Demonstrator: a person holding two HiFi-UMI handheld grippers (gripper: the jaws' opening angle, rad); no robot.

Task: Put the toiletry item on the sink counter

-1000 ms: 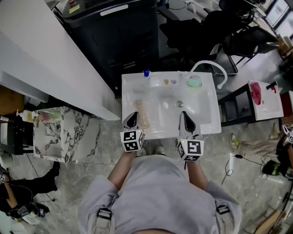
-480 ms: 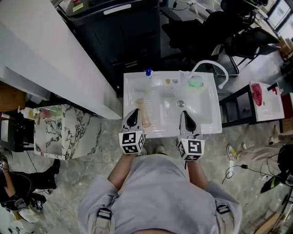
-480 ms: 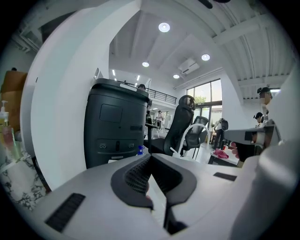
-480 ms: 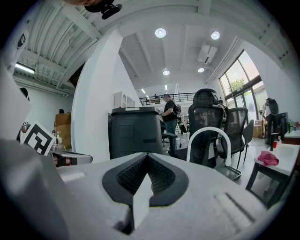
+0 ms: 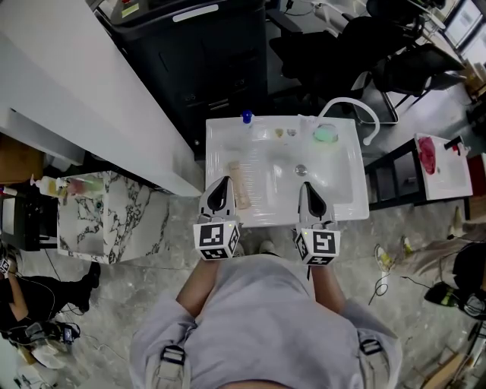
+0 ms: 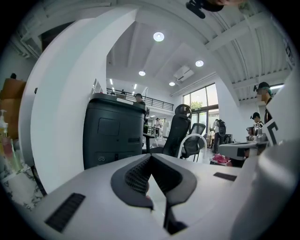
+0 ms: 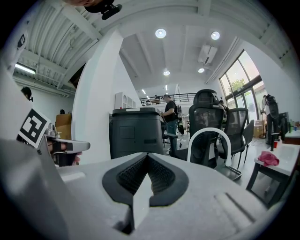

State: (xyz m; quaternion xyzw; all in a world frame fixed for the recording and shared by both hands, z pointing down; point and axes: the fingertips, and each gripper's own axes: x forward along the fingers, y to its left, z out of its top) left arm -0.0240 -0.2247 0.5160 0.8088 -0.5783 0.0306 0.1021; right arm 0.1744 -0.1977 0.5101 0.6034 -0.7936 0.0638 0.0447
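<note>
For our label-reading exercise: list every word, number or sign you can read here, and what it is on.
Nothing here can be read.
Yellow sticker on black cabinet: too small to read.
Left gripper and right gripper: square coded patterns, no letters.

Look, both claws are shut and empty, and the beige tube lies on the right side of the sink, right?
Not quite. The head view shows the beige tube on the left side of the sink, beside the left claw. Both it and the right claw are shut and empty.
</note>
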